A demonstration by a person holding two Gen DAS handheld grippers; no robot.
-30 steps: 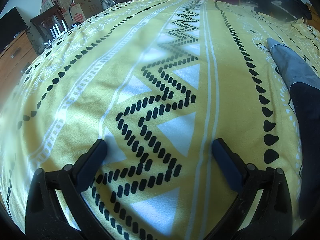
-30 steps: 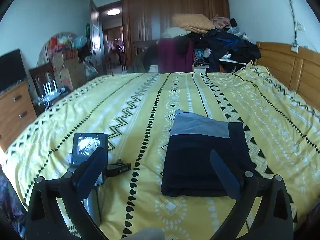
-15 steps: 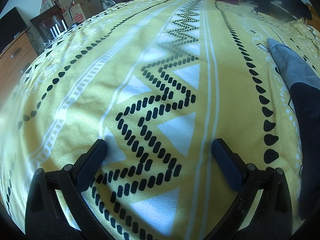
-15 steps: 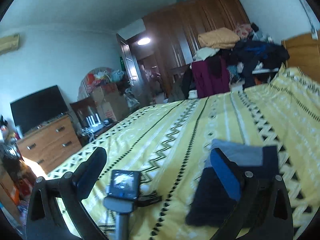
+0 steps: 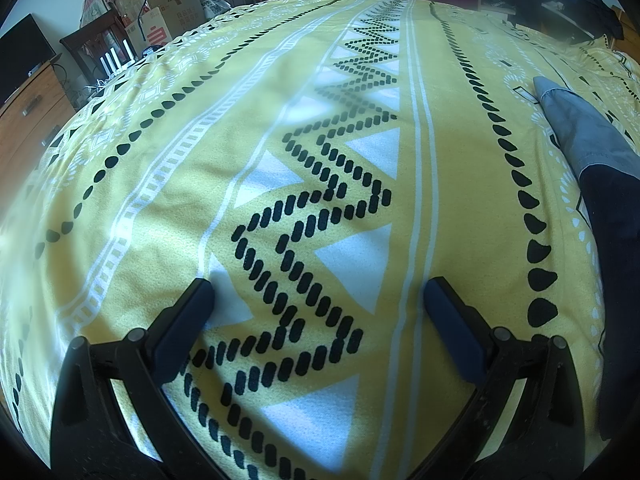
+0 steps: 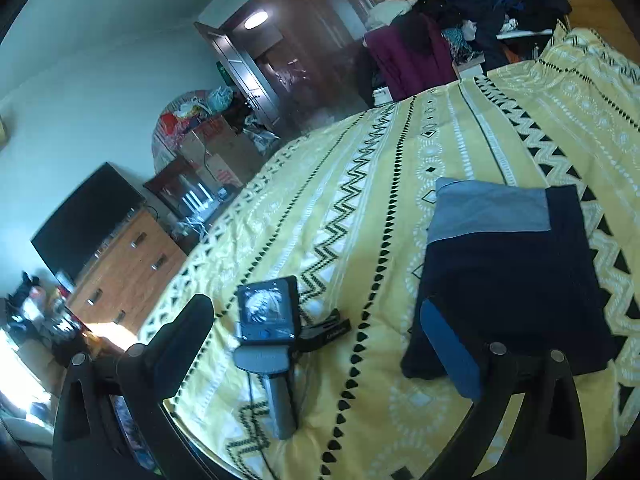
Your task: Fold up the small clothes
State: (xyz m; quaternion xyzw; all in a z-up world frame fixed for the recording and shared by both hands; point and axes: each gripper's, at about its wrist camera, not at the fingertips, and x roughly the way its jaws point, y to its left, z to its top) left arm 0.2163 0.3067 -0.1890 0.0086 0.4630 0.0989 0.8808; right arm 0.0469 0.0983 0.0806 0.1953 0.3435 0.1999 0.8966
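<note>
Both my left gripper (image 5: pixel 318 300) and right gripper (image 6: pixel 316 320) are spread, empty; the folded navy-and-grey garment (image 6: pixel 508 264) lies flat, so I withdraw without brushing it.

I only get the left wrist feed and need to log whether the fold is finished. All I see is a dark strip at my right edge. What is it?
Observer: A folded garment, navy with a grey-blue band at its far end, lying flat on the yellow bedspread.
Operator: Is the right gripper holding it?
Observer: No. The right gripper is above the bed, jaws open and empty.
Operator: Where does my own gripper sit?
Observer: The left gripper lies on the bedspread, left of the garment and apart from it, its handle toward the bed's near edge.
</note>
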